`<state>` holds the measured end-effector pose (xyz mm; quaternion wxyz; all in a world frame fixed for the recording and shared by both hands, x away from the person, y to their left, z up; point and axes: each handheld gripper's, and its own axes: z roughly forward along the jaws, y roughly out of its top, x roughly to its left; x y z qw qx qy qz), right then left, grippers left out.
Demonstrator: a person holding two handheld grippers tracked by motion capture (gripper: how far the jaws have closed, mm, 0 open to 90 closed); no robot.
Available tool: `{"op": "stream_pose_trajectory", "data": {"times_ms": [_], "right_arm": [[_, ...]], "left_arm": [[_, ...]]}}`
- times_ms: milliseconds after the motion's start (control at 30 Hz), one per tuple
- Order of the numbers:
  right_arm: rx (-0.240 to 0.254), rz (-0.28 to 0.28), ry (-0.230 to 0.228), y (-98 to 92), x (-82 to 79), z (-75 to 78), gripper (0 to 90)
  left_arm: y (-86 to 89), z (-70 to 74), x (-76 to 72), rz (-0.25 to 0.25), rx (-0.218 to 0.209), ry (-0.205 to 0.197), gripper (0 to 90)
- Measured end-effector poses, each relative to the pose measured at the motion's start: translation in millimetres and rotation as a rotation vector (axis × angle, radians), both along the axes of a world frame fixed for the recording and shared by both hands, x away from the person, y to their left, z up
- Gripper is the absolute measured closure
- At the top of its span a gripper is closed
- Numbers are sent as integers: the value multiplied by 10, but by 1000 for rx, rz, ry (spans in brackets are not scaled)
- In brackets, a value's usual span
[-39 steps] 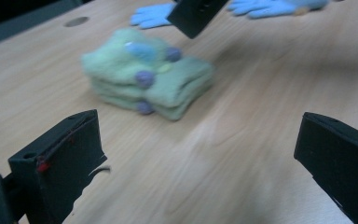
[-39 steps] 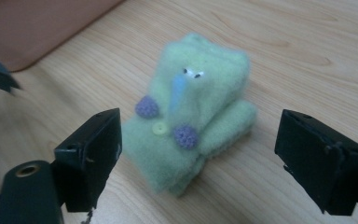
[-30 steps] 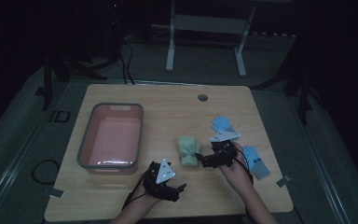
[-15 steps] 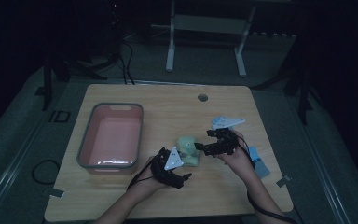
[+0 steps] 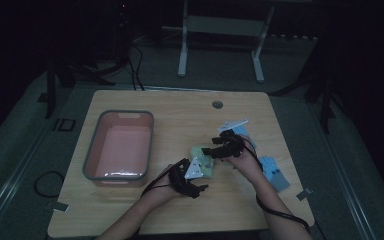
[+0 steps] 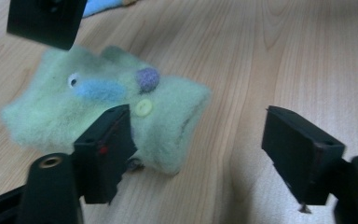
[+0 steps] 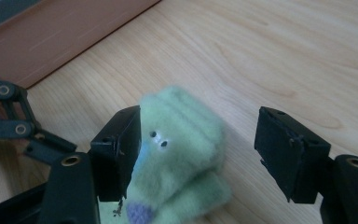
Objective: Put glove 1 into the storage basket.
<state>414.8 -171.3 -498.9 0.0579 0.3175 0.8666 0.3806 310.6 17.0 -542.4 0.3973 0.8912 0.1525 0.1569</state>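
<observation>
1. Near the middle of the table (image 5: 180, 107), a bit toward its front edge and just off the pink bin's (image 5: 120, 146) right wall, you're closing in on that fuzzy green sock (image 5: 203, 161) from both sides at once. It's lying folded flat on the wood, touching nothing else.

2. Your left gripper (image 6: 200, 140) is sitting part-way open, and its jaws have just been closing. One jaw is overlapping the near edge of the sock, the other is hanging over bare wood well off to the side. Nothing is gripped there yet.

3. Your right gripper (image 7: 198, 144) is doing the same: jaws half-wide, just been narrowing, one pad right against the fuzzy side, the other standing clear of it. No hold here either, as far as I can tell.

4. What I'm worrying about: both tools are coming in off-centre. If you're squeezing from here, you're probably pinching only a thin lip of fleece, and it's likely slipping out as you lift.

5. The lone touching pad could also be shoving the sock sideways across the wood instead of trapping it, so it's bunching up or unfolding.

6. The two grippers are crowding each other over one small soft thing, so jaws may be knocking together.

7. The blue socks (image 5: 275, 172) by the table's right edge are sitting near your right forearm; a wide swing risks dragging them.
</observation>
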Motion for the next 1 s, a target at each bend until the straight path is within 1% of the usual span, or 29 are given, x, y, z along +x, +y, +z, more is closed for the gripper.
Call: {"op": "stream_pose_trajectory", "data": {"times_ms": [33,67,100,133,167,200,267,300,367,400,467,533,567,667,700,733,767,800,833,867,900,933,967,1000], "right_arm": [[-1,2,6,10,14,-19,317],[-10,1,9,24,32,-46,317],[-24,0,14,40,49,-77,317],[-26,0,22,55,63,-109,317],[-26,-2,28,66,84,-140,317],[-28,-4,47,78,107,-170,317],[-19,-6,74,97,147,-229,317],[-19,-1,85,108,162,-257,317],[-21,1,97,123,176,-307,317],[-20,0,108,123,181,-327,316],[-16,-4,127,108,194,-369,309],[-21,-4,144,91,201,-406,289],[-25,-3,146,84,204,-421,284],[0,-7,184,63,220,-461,309],[11,-7,203,60,228,-478,316],[21,-4,207,59,231,-484,353],[29,11,219,60,234,-486,424],[39,23,243,66,235,-488,431],[33,26,236,76,230,-487,472],[30,37,244,84,225,-483,508],[22,42,243,89,219,-472,533],[13,41,236,96,210,-458,584],[0,46,220,107,189,-431,622],[-20,51,195,124,165,-405,644]], "left_arm": [[2,-5,4,-1,-4,-7,290],[5,-8,11,-3,-12,-4,302],[10,-8,14,-12,-22,-6,308],[5,-11,17,-20,-24,-10,323],[-9,-18,25,-23,-9,-16,338],[-20,-27,33,-27,9,-25,354],[-40,-48,58,-32,28,-36,401],[-52,-58,69,-33,37,-41,408],[-73,-68,78,-34,52,-64,436],[-73,-68,78,-34,52,-64,448],[-104,-94,96,-33,65,-79,461],[-123,-107,94,-36,86,-99,476],[-130,-111,90,-35,92,-103,476],[-151,-130,67,-26,127,-139,504],[-156,-138,63,-22,138,-150,512],[-162,-148,66,-12,154,-156,520],[-163,-158,73,-4,163,-155,526],[-161,-169,76,2,166,-162,539],[-159,-176,80,6,166,-162,553],[-159,-176,80,6,166,-162,576],[-155,-177,94,20,163,-162,594],[-160,-174,93,22,165,-167,612],[-160,-174,93,22,165,-167,637],[-165,-150,99,25,172,-166,662]]}}
